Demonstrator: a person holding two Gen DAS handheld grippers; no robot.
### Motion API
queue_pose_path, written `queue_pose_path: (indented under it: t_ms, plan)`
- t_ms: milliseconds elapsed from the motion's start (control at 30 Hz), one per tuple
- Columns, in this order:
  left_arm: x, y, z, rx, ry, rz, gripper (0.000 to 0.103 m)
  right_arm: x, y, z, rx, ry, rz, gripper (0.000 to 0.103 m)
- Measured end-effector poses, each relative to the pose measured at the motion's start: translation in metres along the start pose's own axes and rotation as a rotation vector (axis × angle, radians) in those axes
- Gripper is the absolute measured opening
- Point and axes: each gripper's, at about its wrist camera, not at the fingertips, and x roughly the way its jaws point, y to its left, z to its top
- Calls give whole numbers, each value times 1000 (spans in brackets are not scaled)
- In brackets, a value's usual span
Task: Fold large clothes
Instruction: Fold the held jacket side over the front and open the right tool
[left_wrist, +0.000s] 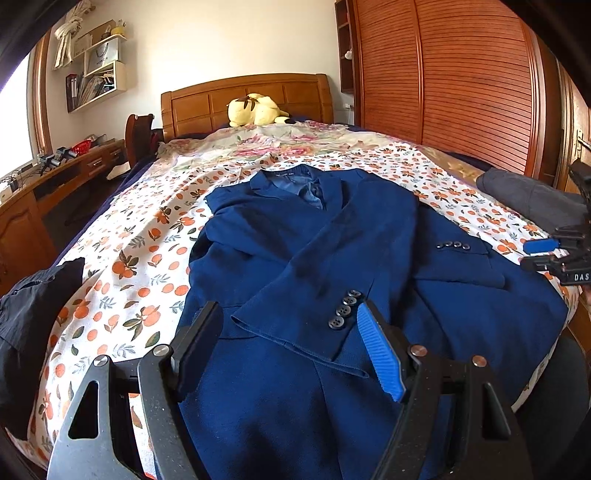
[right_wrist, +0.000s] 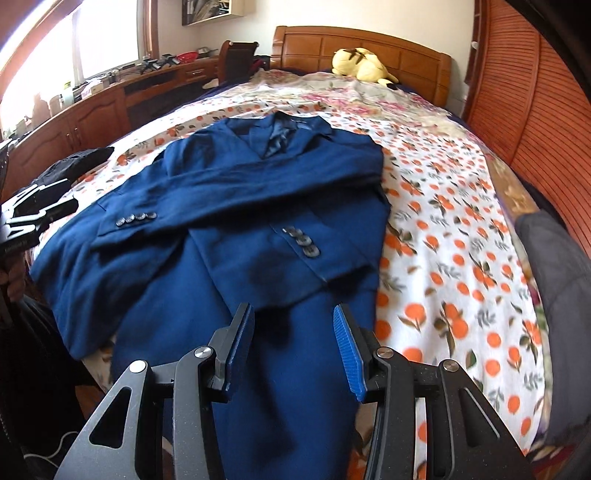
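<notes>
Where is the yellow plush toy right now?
In both wrist views the yellow plush toy lies at the far end of the bed against the wooden headboard, beyond the navy blue suit jacket.

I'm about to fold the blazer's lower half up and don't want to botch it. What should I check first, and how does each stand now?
1. Both sleeves crossed over the blue blazer: ok.
2. Left tongs open, empty: ok.
3. Right tongs open, empty: ok.
4. Collar lying flat toward the headboard: ok.
5. Hem on the bed: not ok, it hangs over the bed edge.
6. Black garment apart from the blazer: ok.
</notes>
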Motion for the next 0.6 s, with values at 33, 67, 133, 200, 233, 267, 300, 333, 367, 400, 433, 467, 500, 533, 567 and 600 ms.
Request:
queue_pose_path:
  t_ms: [33, 67, 133, 200, 233, 267, 300, 333, 367, 400, 433, 467, 500, 533, 567, 600]
  plan:
    - [-1, 0, -1, -8, -2, -2, 76, 1, -1, -2, 1, 3, -1, 49]
    - [-3, 2, -2, -20, 4, -7, 76, 4, -1, -6, 5, 9, -3, 51]
    - [-9, 4, -6, -42, 17, -22, 76, 8, -3, -11, 17, 30, -5, 54]
    - [-17, 7, -15, -46, 31, -22, 76, 12, -6, -20, 24, 43, -8, 56]
    - [-19, 8, -18, -43, 39, -16, 76, 13, -7, -22, 27, 48, -13, 57]
    - [-22, 10, -22, -41, 48, -5, 76, 15, -9, -25, 30, 51, -19, 58]
    - [-24, 12, -25, -40, 54, 3, 76, 17, -11, -28, 34, 56, -25, 59]
    - [-27, 16, -29, -44, 62, 13, 76, 19, -12, -29, 39, 61, -27, 59]
    - [-28, 21, -31, -52, 70, 19, 76, 21, -14, -33, 42, 64, -27, 61]
    - [-29, 26, -33, -64, 80, 25, 76, 23, -15, -34, 45, 66, -28, 63]
    - [-29, 30, -34, -71, 89, 29, 76, 23, -17, -35, 49, 63, -31, 65]
    - [-28, 35, -36, -79, 105, 39, 76, 25, -19, -35, 56, 60, -32, 68]
    - [-25, 41, -37, -90, 131, 50, 76, 26, -20, -36, 63, 60, -31, 70]
    - [-24, 46, -39, -95, 143, 52, 76, 27, -22, -36, 67, 62, -29, 71]
    - [-22, 51, -41, -101, 156, 55, 76, 29, -23, -37, 71, 65, -25, 73]
    - [-21, 55, -44, -102, 167, 63, 76, 31, -25, -38, 76, 69, -20, 74]
